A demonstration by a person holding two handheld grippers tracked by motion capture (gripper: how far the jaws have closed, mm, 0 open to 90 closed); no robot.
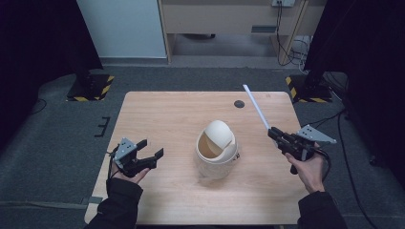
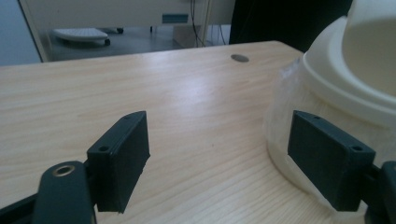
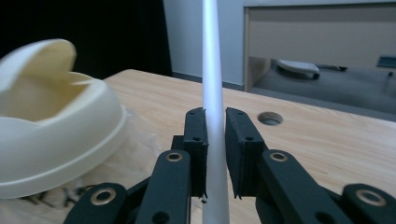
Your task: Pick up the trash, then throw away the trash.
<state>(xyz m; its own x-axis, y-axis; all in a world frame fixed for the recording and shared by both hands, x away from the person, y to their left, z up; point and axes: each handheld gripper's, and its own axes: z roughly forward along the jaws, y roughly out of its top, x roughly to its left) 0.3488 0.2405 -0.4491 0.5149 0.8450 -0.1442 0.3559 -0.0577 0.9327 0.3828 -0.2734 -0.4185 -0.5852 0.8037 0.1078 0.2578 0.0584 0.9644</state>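
Observation:
A cream bin (image 1: 217, 149) with a domed swing lid stands in the middle of the wooden table (image 1: 167, 114). My right gripper (image 1: 273, 132) is shut on a long white straw (image 1: 255, 106), which points up and away from it, to the right of the bin. In the right gripper view the straw (image 3: 212, 79) runs up between the two black pads, with the bin (image 3: 51, 116) at the left. To the bin's left my left gripper (image 1: 150, 148) stands open with nothing between its jaws. The bin (image 2: 345, 79) rises just behind its right jaw in the left gripper view.
A round cable hole (image 1: 239, 104) sits near the table's far edge. Beyond the table are a grey floor, a wooden desk frame (image 1: 229, 19) and two stands with striped bases (image 1: 90, 88). Bare wood lies around the bin on both sides.

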